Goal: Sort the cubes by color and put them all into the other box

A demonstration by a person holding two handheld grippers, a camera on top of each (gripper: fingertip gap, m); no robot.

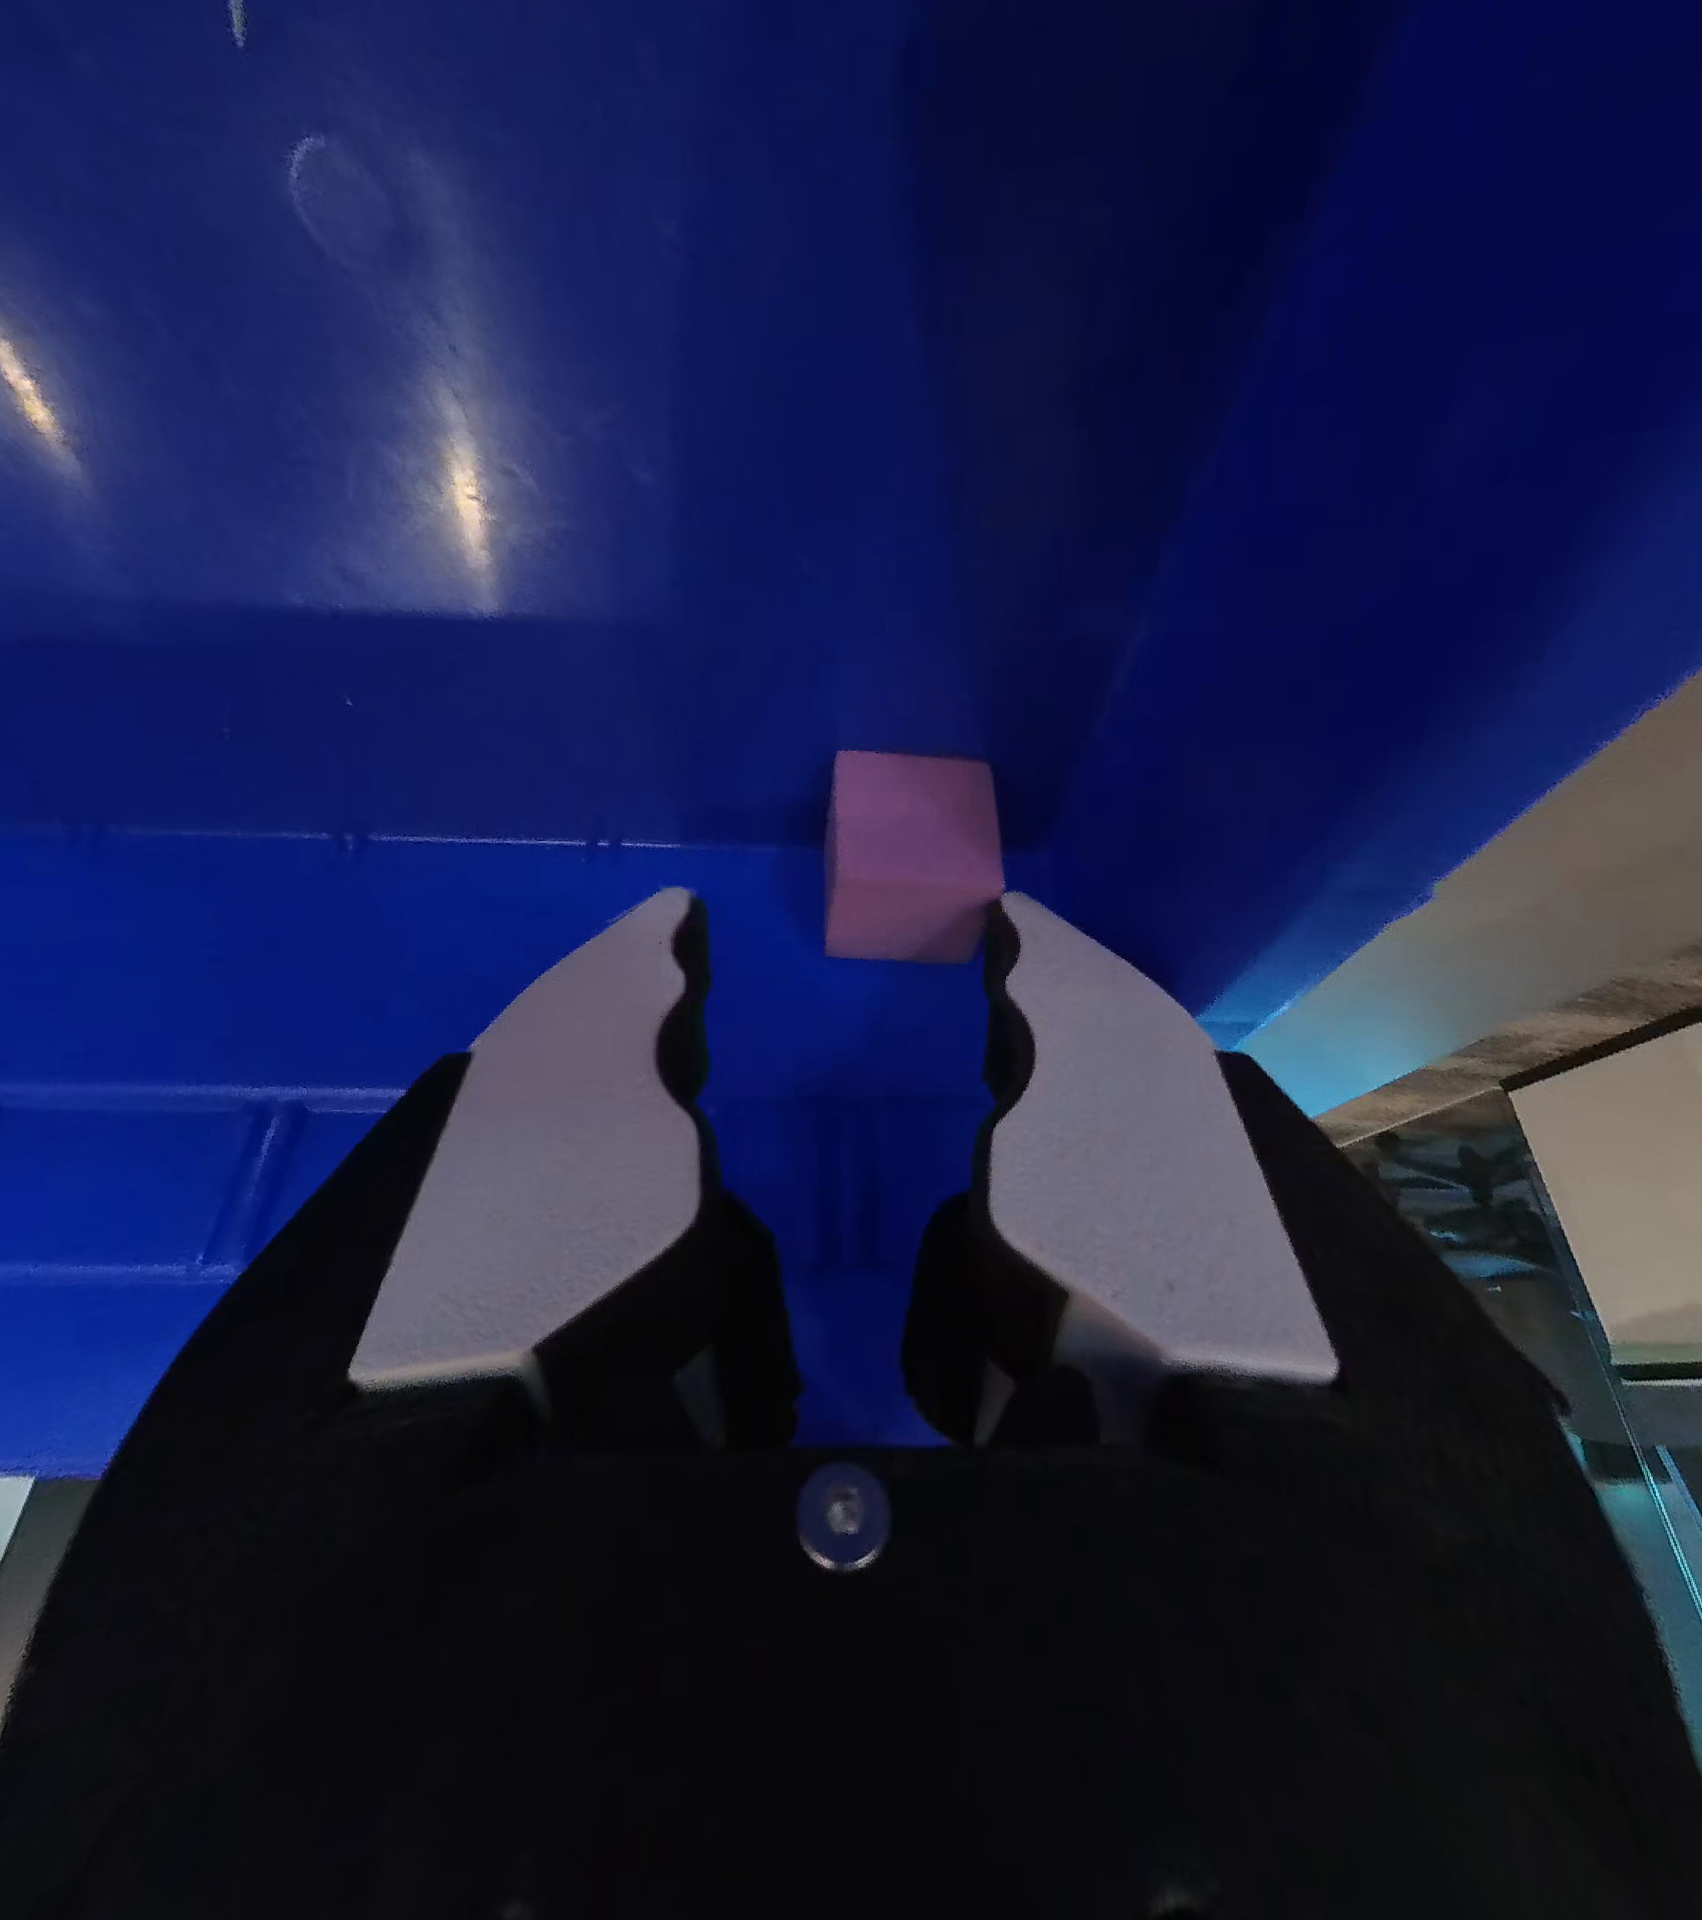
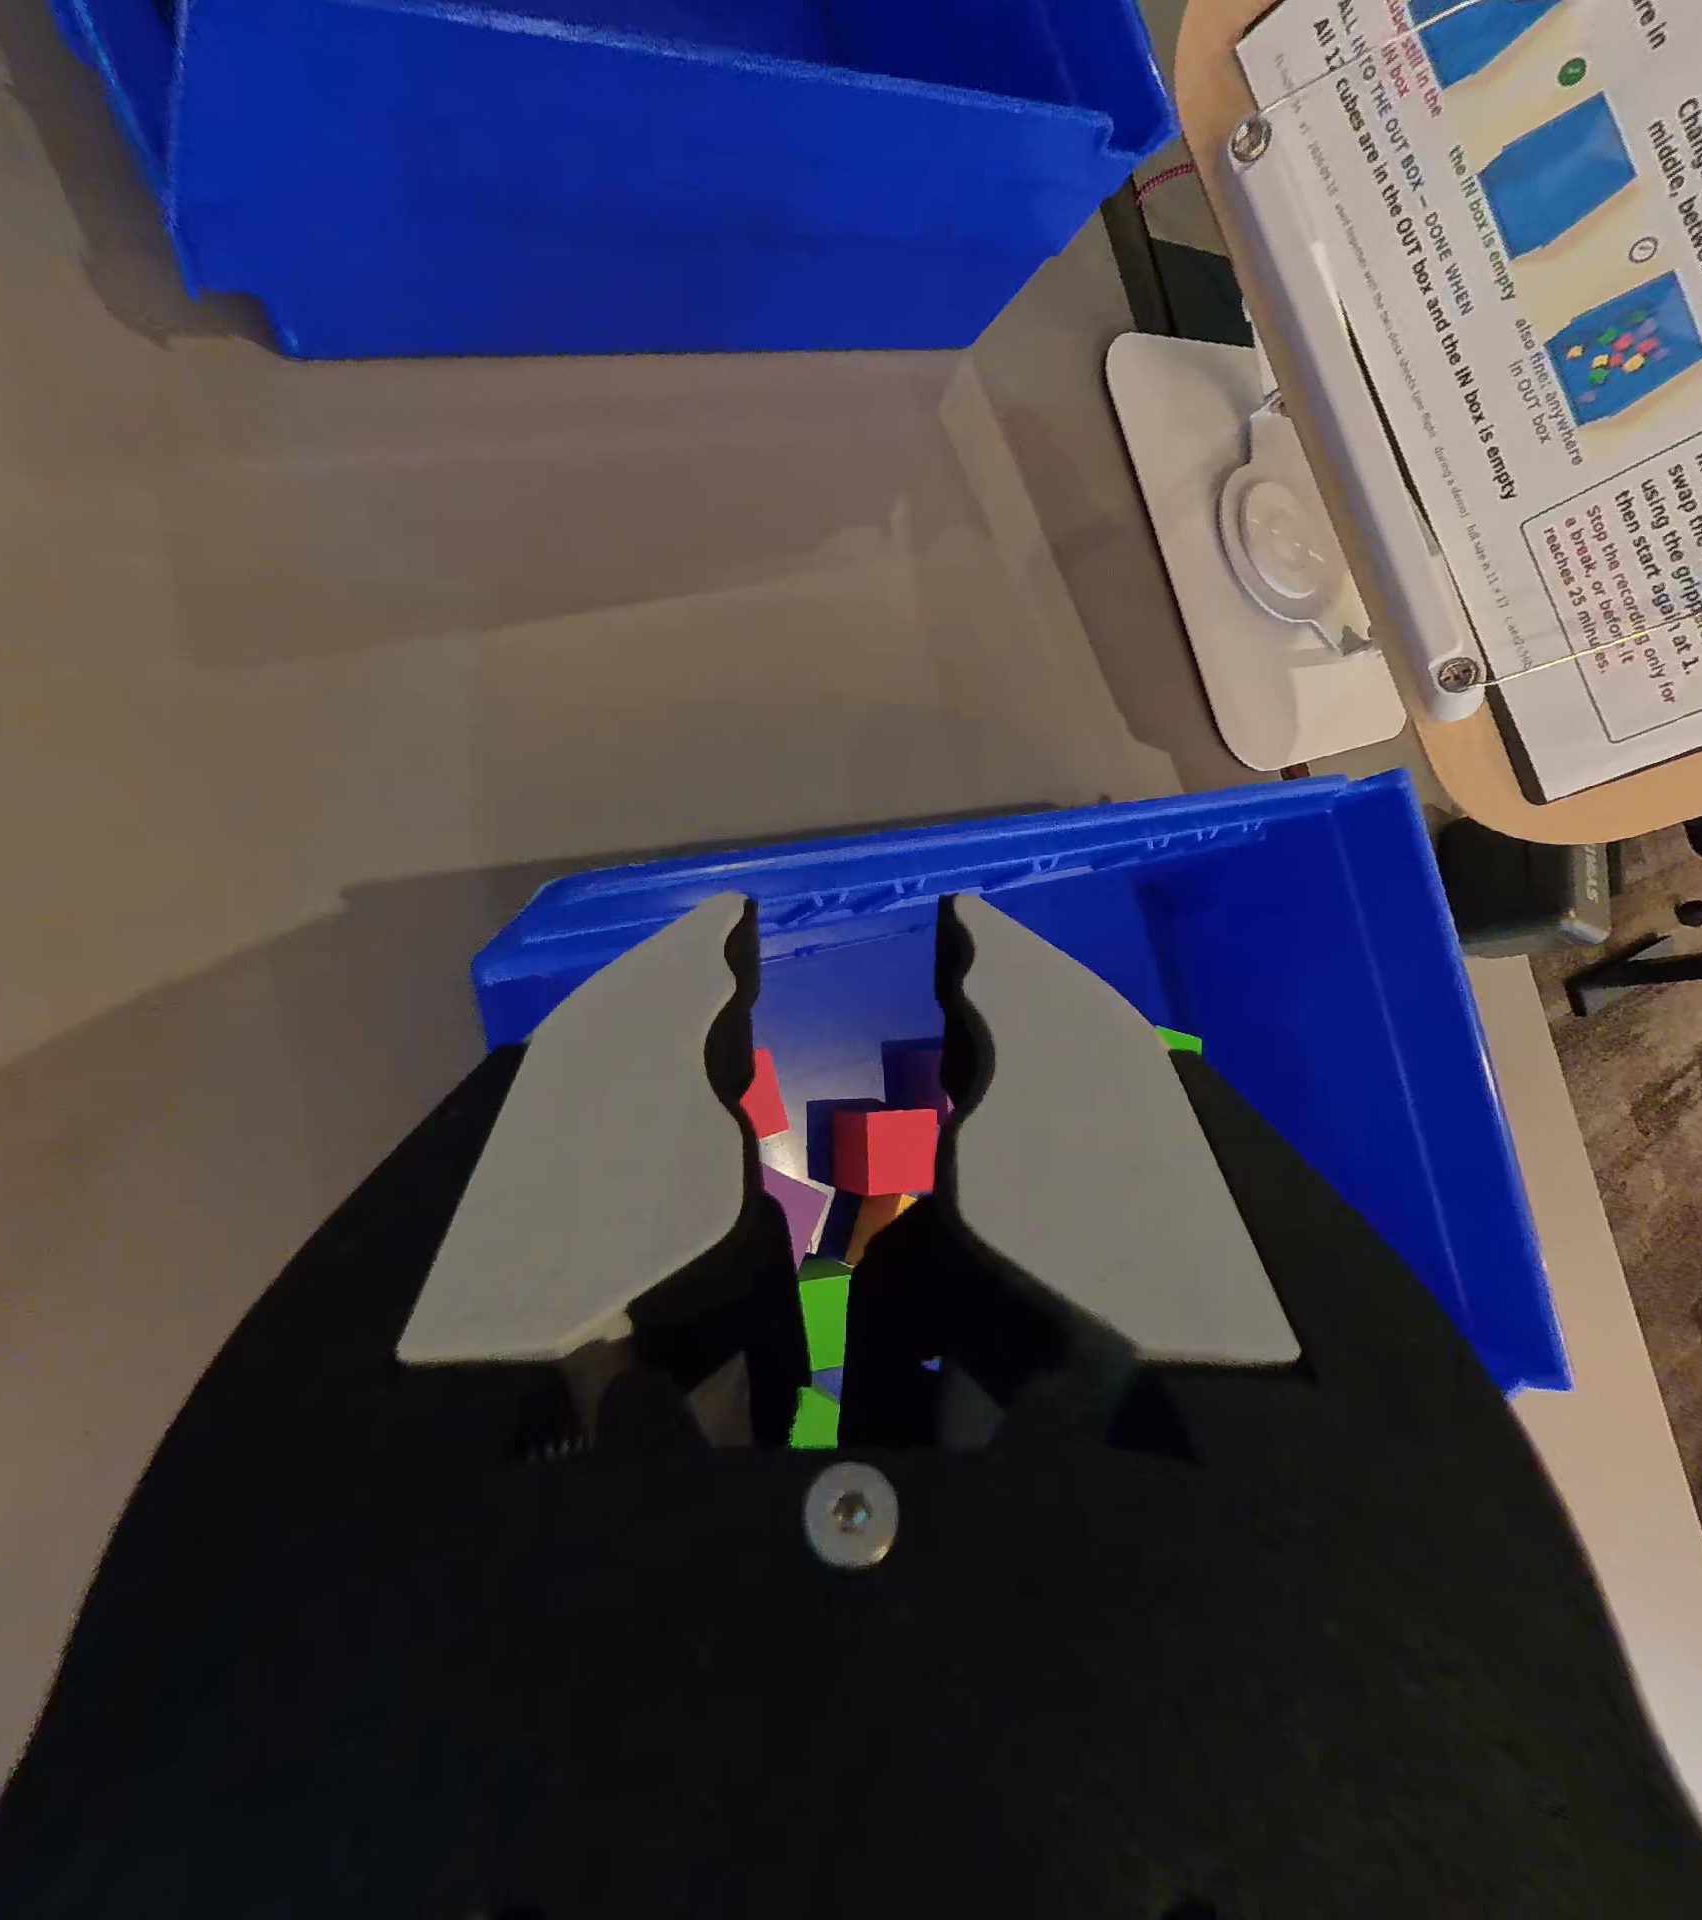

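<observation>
Left gripper [image 1: 845,906] inside blue bin [image 1: 514,987], jaws apart, empty; pink cube [image 1: 904,852] just ahead, by right fingertip. Right gripper [image 2: 847,914] gaping above second bin [image 2: 1346,1039]; red cube [image 2: 883,1148] below, among mixed cubes.

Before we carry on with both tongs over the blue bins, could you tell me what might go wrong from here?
1. The pink cube sits tight in the bin corner; the open left tongs may strike the wall and not straddle it.
2. The red cube lies atop a jumbled pile; the open right tongs may nudge neighbours or pinch two.
</observation>
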